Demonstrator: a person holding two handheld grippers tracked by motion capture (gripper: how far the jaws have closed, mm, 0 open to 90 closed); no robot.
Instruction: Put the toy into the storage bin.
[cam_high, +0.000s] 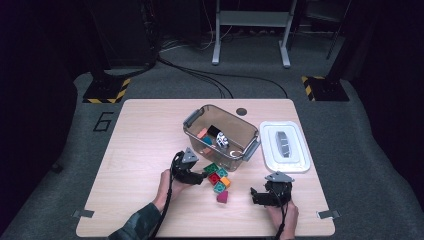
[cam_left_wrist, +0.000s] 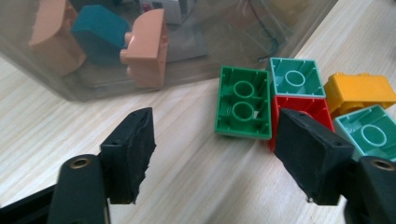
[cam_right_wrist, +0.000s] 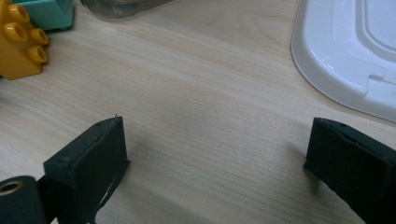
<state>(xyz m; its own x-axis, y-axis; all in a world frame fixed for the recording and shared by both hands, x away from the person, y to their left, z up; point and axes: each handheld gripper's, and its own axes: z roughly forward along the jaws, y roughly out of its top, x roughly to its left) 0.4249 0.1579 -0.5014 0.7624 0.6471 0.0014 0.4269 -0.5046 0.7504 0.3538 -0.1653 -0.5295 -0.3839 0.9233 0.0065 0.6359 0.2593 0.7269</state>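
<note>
Packing looks part done: some blocks lie in the clear bin (cam_high: 192, 131), a cluster waits outside. The left gripper (cam_left_wrist: 212, 140), jaws spread around nothing, hovers near the green brick (cam_left_wrist: 243, 102); the right gripper (cam_right_wrist: 215, 158) hangs open

The high view is dim and soft: only the table (cam_high: 145, 150) is lit, from above, while the floor and background fall to near black toward the edges. Detail is coarse and small things blur. Both gripper views are bright and evenly lit, with faint soft shadows under the blocks (cam_left_wrist: 243, 103). The bin (cam_left_wrist: 196, 51) wall at the upper frame shows hazy glare; the lid (cam_right_wrist: 345, 51) at upper right looks slightly overexposed. Near foreground is a little soft.
</note>
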